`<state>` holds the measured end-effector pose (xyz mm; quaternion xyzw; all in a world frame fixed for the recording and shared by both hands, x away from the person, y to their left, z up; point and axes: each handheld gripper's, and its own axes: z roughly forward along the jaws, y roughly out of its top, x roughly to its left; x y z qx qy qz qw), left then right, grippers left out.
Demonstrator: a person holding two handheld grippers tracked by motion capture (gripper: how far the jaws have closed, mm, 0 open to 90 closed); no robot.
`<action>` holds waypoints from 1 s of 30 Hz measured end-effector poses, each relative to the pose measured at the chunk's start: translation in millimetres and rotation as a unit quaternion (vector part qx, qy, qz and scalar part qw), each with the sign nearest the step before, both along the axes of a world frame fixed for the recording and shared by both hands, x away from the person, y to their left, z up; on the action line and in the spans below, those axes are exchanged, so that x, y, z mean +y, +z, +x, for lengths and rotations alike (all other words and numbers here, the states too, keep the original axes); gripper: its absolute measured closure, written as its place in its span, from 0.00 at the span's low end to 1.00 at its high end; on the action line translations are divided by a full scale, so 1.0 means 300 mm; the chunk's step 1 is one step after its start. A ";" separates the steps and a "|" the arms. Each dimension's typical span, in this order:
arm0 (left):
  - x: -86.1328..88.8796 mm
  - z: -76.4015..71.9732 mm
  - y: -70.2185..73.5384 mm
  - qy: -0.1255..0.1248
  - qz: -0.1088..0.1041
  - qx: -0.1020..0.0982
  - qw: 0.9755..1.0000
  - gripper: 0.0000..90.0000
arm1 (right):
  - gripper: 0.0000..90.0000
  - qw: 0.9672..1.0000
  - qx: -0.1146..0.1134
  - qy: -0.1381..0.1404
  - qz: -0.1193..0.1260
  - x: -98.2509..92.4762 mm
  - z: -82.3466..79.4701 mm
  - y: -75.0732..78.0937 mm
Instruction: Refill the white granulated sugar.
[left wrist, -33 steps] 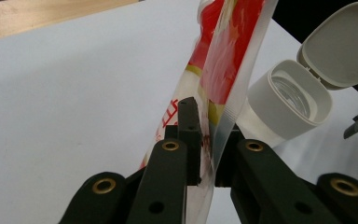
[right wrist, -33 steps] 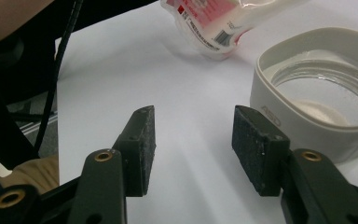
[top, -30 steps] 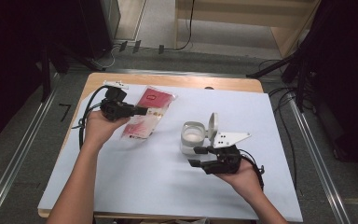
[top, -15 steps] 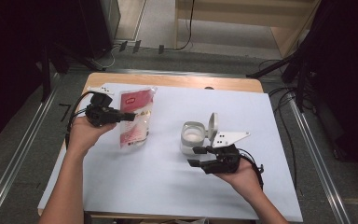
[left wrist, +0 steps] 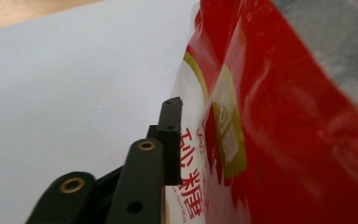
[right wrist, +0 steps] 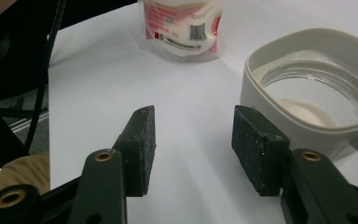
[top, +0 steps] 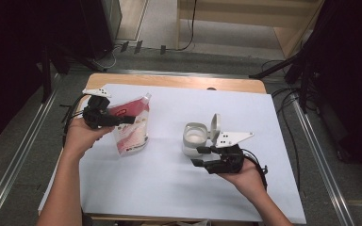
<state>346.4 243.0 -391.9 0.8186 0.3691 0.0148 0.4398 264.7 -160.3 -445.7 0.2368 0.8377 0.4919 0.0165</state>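
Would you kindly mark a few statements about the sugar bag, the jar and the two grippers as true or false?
1. The red and white sugar bag stands upright on the white sheet. True.
2. The jar has its lid shut. False: its flip lid stands open, and a white powder shows inside.
3. The right gripper clamps the jar. False: its jaws stand apart over bare sheet, with the jar just beside them.
4. The left gripper is at the sugar bag. True: its jaws have just been opening, and the bag lies against one pad.
5. The jar stands left of the bag in the high view. False: it stands to the right.
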 end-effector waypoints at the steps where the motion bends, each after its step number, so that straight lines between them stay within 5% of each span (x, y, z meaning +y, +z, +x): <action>1: 0.003 -0.002 0.003 -0.004 -0.003 -0.005 1.000 0.78 | 0.56 1.000 0.000 -0.001 -0.001 -0.001 0.001 0.000; 12: 0.023 -0.018 0.027 -0.028 -0.007 -0.009 1.000 0.58 | 0.55 1.000 -0.001 -0.006 -0.008 -0.006 0.005 -0.003; 30: 0.048 -0.048 0.069 -0.032 0.008 -0.041 0.999 0.49 | 0.55 1.000 -0.004 -0.014 -0.006 -0.022 0.015 0.001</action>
